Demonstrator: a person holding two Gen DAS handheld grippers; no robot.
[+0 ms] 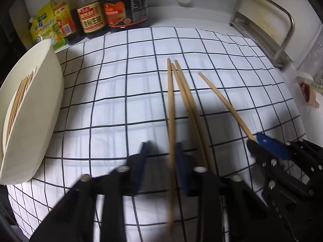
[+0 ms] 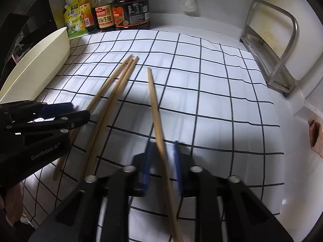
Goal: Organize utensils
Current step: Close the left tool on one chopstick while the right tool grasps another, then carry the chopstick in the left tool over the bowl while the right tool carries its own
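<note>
Wooden chopsticks in cream bin: left view only | right tongs pinch lone chopstick | left tongs blurred, grip unclear

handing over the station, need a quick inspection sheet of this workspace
surface: checked cloth over a white counter.
job's things: four chopsticks; three bunched, one apart; more in the cream tray at the left edge.
clutter: sauce bottles and a yellow pouch along the back.
grippers: left gripper around the bunch, right gripper around the single chopstick; both blurred, pad contact unclear.
cables: nothing seen.
surroundings: metal rack at right, white walls.
</note>
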